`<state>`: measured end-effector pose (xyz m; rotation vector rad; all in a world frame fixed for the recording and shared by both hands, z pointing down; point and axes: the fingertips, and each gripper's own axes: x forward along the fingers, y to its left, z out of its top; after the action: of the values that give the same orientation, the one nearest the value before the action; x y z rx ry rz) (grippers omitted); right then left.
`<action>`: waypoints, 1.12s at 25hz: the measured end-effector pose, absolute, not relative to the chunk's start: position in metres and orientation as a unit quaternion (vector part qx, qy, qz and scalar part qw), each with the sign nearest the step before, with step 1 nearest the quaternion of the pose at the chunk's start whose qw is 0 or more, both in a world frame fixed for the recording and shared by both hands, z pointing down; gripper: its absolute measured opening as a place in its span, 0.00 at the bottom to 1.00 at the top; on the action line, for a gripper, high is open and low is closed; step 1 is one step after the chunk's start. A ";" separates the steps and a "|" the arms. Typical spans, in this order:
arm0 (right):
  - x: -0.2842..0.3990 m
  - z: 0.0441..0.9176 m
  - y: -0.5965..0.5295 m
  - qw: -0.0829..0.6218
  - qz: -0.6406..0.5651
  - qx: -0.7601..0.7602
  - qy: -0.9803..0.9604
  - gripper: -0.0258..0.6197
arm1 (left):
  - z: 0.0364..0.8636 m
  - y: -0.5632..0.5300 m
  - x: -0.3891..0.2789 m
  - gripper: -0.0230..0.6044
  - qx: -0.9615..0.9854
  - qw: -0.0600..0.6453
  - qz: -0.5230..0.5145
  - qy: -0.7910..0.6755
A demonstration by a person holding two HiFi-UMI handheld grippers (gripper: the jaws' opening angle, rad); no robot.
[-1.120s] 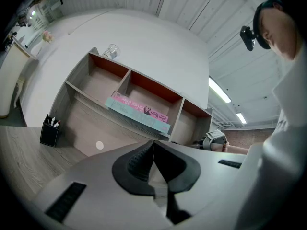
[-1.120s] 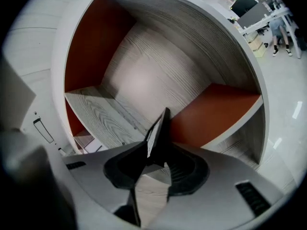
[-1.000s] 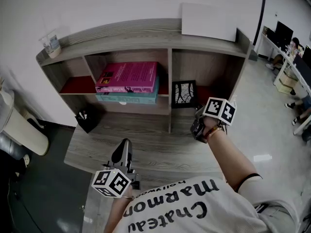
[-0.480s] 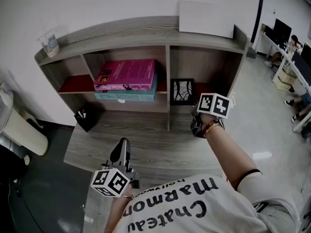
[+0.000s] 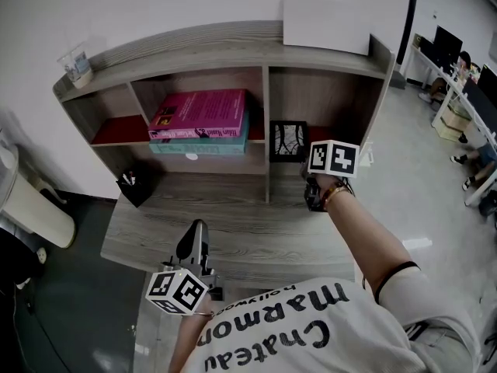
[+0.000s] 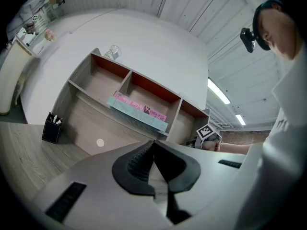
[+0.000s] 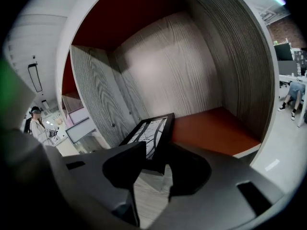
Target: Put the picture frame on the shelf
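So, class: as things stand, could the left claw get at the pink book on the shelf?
Probably yes: the left claw faces the open-fronted compartment holding the pink book, with only bare desk between. It would need a forward reach.

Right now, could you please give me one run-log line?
picture frame: standing on shelf; right claw: just opened, frame unclamped between jaws; left claw: shut

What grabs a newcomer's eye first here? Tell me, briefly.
The pink book, lying on a teal book, glows in the shelf's middle compartment. In the right compartment a black picture frame stands on the red board. The right gripper sits just before it; its jaws have just been opening, the frame's near edge between them, unclamped.
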<state>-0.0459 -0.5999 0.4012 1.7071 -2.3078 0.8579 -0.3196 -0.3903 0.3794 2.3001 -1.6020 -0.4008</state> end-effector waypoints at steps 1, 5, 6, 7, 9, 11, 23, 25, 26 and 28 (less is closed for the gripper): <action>-0.046 0.401 -0.600 0.078 0.282 0.570 -0.768 0.24 | 0.381 -0.388 -0.321 0.06 0.802 0.155 -0.139 -0.560; -0.046 0.403 -0.601 0.097 0.272 0.579 -0.763 0.24 | 0.385 -0.381 -0.328 0.06 0.797 0.157 -0.142 -0.566; -0.046 0.403 -0.602 0.100 0.270 0.580 -0.762 0.24 | 0.386 -0.380 -0.329 0.06 0.796 0.157 -0.143 -0.567; -0.046 0.402 -0.602 0.102 0.269 0.581 -0.762 0.24 | 0.387 -0.378 -0.331 0.06 0.795 0.157 -0.142 -0.569; -0.046 0.403 -0.602 0.106 0.268 0.581 -0.761 0.24 | 0.390 -0.375 -0.333 0.06 0.793 0.150 -0.132 -0.576; -0.046 0.403 -0.602 0.110 0.267 0.581 -0.761 0.24 | 0.393 -0.373 -0.335 0.06 0.792 0.133 -0.111 -0.586; -0.047 0.403 -0.604 0.116 0.250 0.589 -0.760 0.24 | 0.400 -0.375 -0.329 0.06 0.796 0.141 -0.105 -0.578; -0.046 0.402 -0.605 0.116 0.244 0.591 -0.760 0.24 | 0.398 -0.376 -0.326 0.06 0.799 0.136 -0.100 -0.578; -0.047 0.402 -0.605 0.115 0.242 0.590 -0.761 0.25 | 0.397 -0.376 -0.325 0.06 0.799 0.131 -0.096 -0.579; -0.047 0.402 -0.606 0.114 0.242 0.588 -0.763 0.25 | 0.395 -0.376 -0.324 0.06 0.800 0.119 -0.083 -0.582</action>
<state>-0.0469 -0.6058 0.4017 1.7243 -2.2390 0.7098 -0.3242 -0.3758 0.3952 2.3406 -1.7015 -0.2432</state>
